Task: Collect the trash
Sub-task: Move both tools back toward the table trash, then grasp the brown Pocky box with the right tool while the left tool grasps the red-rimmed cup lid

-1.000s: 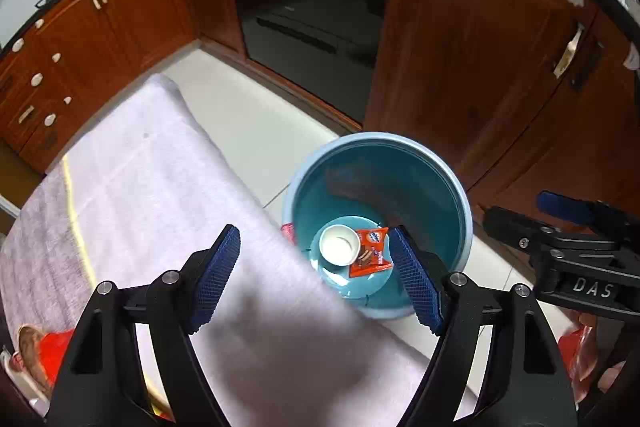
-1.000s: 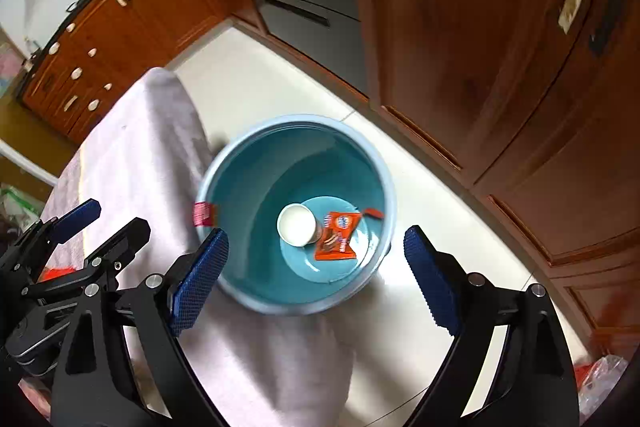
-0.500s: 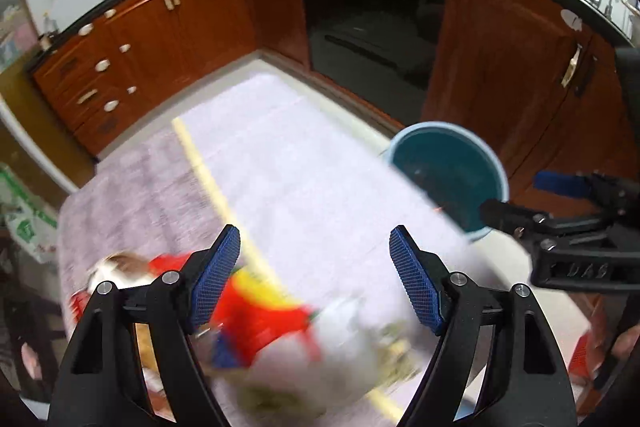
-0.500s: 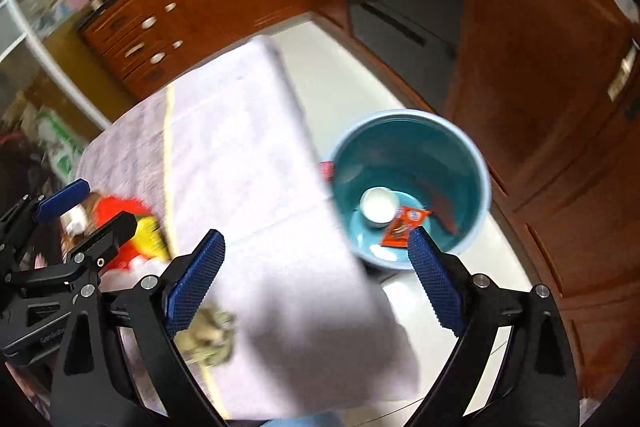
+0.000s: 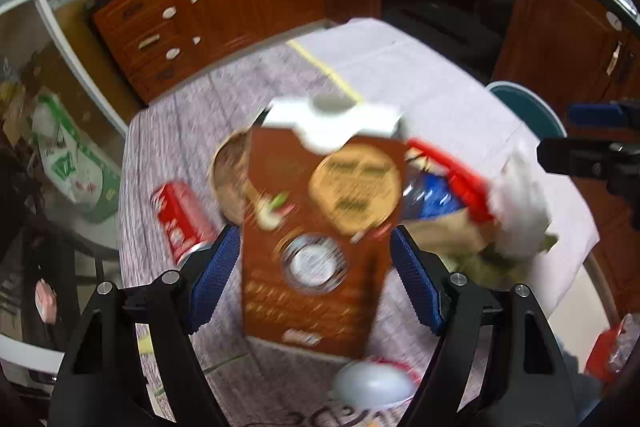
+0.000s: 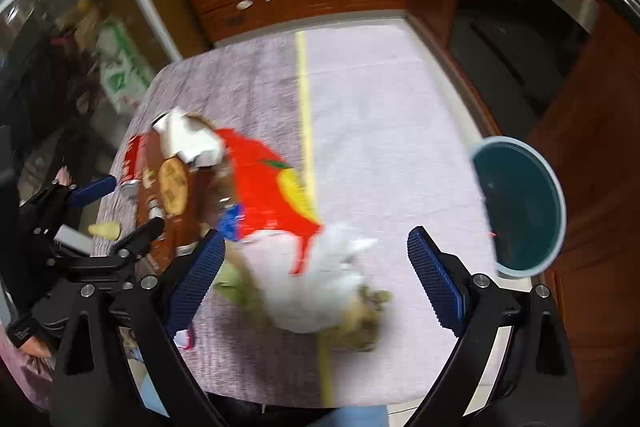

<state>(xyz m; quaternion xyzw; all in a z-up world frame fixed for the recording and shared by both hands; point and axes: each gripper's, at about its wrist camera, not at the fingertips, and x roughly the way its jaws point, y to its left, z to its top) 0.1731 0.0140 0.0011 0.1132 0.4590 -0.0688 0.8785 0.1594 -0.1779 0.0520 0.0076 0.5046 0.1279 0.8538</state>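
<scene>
We hover over a table (image 6: 400,87) still strewn with trash. Our left gripper (image 5: 316,279) stands wide, the brown carton (image 5: 320,227) between its jaws but untouched as far as the blur shows; a red can (image 5: 180,219) lies just to its left. Our right gripper (image 6: 316,275) gapes empty above a crumpled white wad (image 6: 320,287), a red wrapper (image 6: 272,195) just beyond. The teal bin (image 6: 520,207) waits off its right side, contents hidden here. Most remains uncollected.

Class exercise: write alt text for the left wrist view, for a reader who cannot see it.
The open left gripper frames an upright brown carton with a white top on a grey tablecloth. A red can lies to its left; a blurred red wrapper lies right.
</scene>
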